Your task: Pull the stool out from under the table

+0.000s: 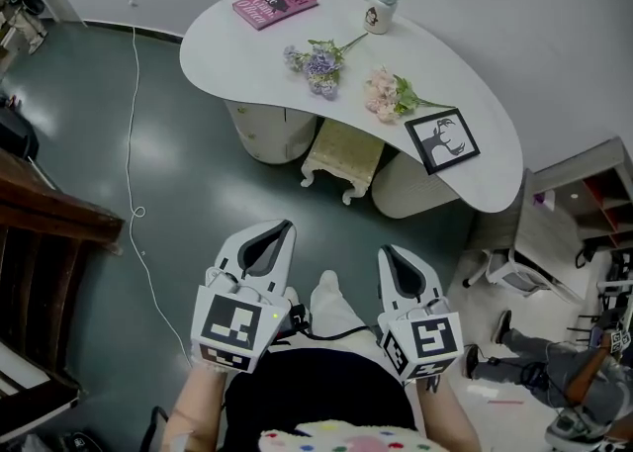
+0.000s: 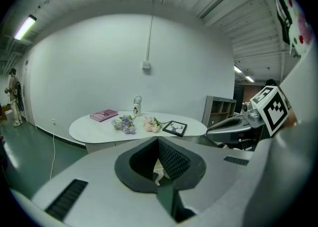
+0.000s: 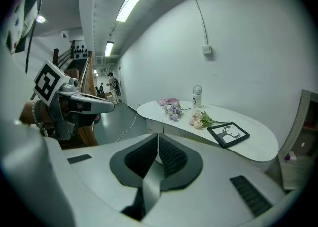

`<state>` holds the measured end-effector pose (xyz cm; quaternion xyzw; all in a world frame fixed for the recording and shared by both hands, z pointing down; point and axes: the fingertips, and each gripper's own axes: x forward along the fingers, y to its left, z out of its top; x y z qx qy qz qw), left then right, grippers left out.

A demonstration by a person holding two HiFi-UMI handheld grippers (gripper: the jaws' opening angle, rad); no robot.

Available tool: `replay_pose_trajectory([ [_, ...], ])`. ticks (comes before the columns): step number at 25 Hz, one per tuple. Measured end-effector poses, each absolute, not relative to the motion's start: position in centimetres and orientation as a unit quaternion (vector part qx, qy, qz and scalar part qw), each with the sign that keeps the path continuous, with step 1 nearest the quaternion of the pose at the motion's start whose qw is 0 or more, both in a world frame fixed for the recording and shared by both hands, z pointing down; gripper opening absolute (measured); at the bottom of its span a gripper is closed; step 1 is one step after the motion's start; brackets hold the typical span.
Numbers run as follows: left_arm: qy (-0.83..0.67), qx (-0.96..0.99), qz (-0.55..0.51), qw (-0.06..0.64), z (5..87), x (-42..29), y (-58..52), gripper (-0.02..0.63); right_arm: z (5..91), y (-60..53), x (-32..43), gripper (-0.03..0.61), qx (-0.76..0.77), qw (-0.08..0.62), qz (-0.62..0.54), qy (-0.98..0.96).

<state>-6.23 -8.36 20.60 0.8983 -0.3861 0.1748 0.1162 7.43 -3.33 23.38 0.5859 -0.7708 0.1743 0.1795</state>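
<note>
A cream stool (image 1: 342,156) with carved legs stands tucked under the front edge of the white curved table (image 1: 257,54), between the table's two rounded pedestals. Only its front half shows. My left gripper (image 1: 280,228) and right gripper (image 1: 392,254) are held side by side well short of the stool, both pointing toward it, both shut and empty. In the left gripper view a sliver of the stool (image 2: 158,170) shows through the gap behind the closed jaws (image 2: 159,144). The right gripper view shows its jaws (image 3: 158,141) pressed together, with the table (image 3: 258,150) beyond.
On the table lie a pink book (image 1: 275,4), a white bottle (image 1: 384,6), two flower bunches (image 1: 318,65) and a framed picture (image 1: 442,139). A white cable (image 1: 134,183) trails over the green floor. Dark wooden furniture (image 1: 40,242) stands at left, a shelf unit (image 1: 584,203) at right.
</note>
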Motion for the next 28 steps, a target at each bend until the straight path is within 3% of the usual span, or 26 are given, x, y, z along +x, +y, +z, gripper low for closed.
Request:
replay_pose_trajectory([
  [13,-0.42,0.881,0.166,0.138,23.1,-6.7,-10.7,0.017,26.6,-6.0,8.3,0.038,0.555,0.214,0.17,-0.786],
  [28,-0.404,0.889,0.166,0.135,30.9,-6.2,-15.0,0.017,36.2,-10.8,9.4,0.04,0.499,0.268,0.187,-0.803],
])
